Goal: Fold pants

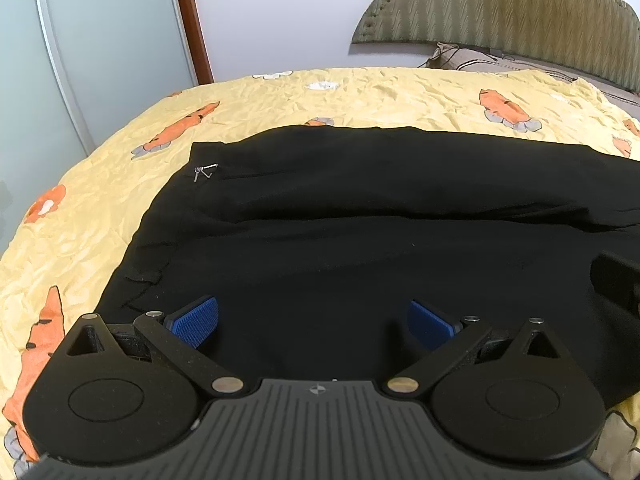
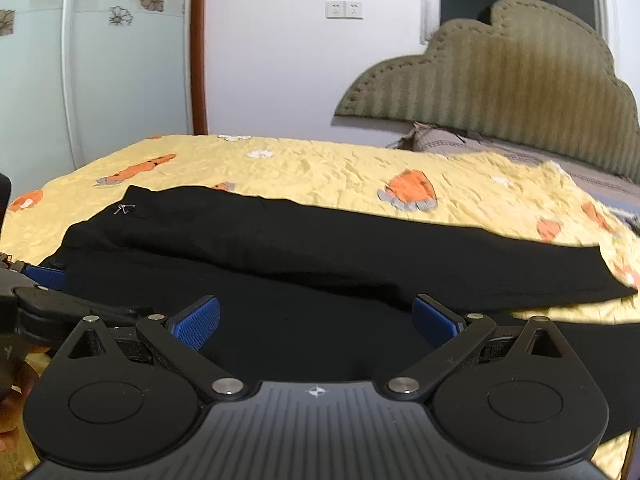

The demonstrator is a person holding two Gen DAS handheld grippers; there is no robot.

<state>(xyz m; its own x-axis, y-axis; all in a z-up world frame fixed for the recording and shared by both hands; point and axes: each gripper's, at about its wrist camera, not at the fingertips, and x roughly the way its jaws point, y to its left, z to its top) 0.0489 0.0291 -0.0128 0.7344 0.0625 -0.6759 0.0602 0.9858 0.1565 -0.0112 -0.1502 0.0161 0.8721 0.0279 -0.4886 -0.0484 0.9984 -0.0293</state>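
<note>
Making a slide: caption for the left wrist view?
Open left claw poised over black pants spread on a yellow bedspread.

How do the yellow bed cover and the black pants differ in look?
The bed cover is pale yellow with orange carrot prints; the pants are plain black. The bed cover looks finely wrinkled all over; the pants look smoother, with one long fold. Both lie spread flat on the bed.
</note>
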